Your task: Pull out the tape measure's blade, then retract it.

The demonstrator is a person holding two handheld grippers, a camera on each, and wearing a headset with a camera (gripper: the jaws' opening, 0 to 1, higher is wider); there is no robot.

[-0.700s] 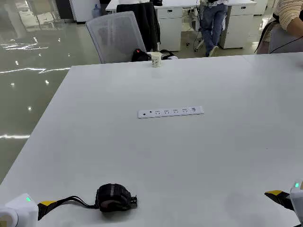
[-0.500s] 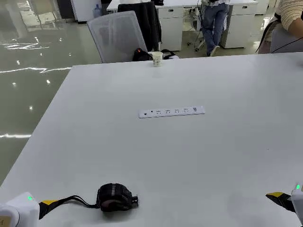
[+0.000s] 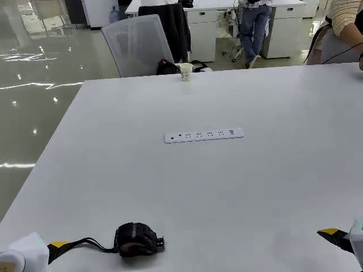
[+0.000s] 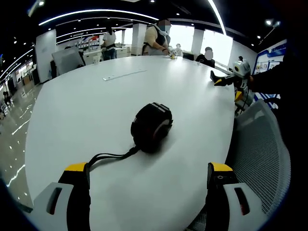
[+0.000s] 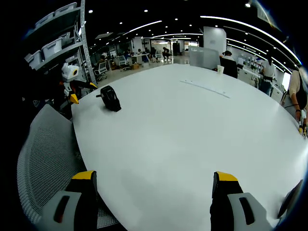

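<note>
A black tape measure point(image 3: 136, 239) lies on the white table point(image 3: 227, 187) near its front edge, blade retracted, with a black strap trailing left. My left gripper point(image 3: 55, 246) sits just left of it at the end of the strap. In the left gripper view the tape measure point(image 4: 152, 127) rests a short way ahead of my left gripper point(image 4: 148, 172), which is open and holds nothing. My right gripper point(image 3: 332, 233) hovers at the table's front right, far from the tape. It is open point(image 5: 154, 178), and the tape measure point(image 5: 110, 97) looks small at the left.
A white power strip point(image 3: 204, 135) lies mid-table. A paper cup point(image 3: 186, 71) stands at the far edge, with a grey mesh chair point(image 3: 139, 45) behind it. A person sits at the far right corner. Another mesh chair point(image 5: 45, 159) stands close under the near table edge.
</note>
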